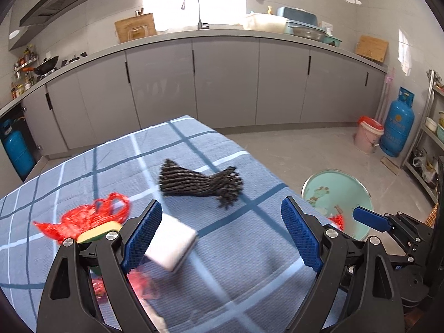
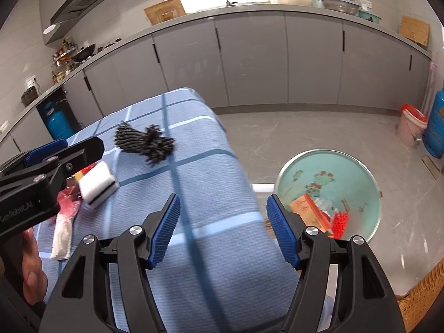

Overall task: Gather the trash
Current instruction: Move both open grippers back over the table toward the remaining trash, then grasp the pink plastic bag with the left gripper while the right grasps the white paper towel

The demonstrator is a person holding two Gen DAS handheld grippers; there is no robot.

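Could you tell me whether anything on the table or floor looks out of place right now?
Yes: litter lies loose on the table: a black bundle, a white sponge and a red bag. The basin on the floor already holds some trash.

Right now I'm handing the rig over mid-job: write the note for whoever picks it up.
Left gripper: open, empty, over the table.
Right gripper: open, empty, at the table's edge beside the basin.
Done: an orange packet and red mesh scrap lie in the green basin on the floor.
Left on the cloth: black fringed bundle, white sponge block, red net bag, yellow sponge, a white wrapper.
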